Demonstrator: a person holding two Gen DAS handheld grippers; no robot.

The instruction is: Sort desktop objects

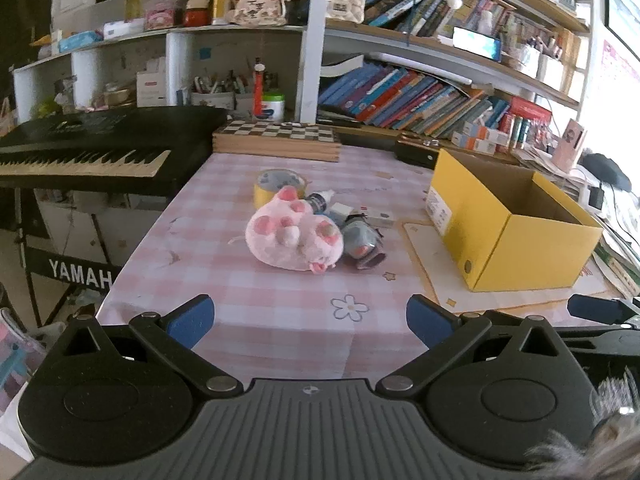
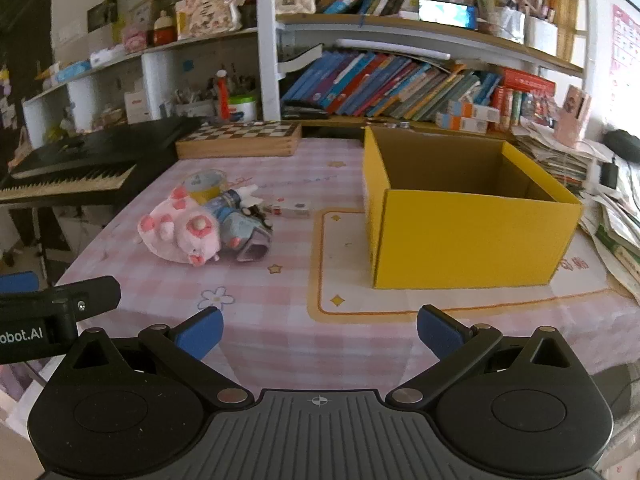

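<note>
Crowded bookshelves are backing a pink-checked table; a pink plush pig is lying among small clutter, well apart from the empty yellow box; left gripper and right gripper are hovering spread wide, empty; sorting seems unstarted, reaching for the pig likely next.

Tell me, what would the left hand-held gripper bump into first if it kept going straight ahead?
Probably the pink plush pig: it lies on the table just ahead of the open left hand-held gripper, though depth is hard to judge.
</note>
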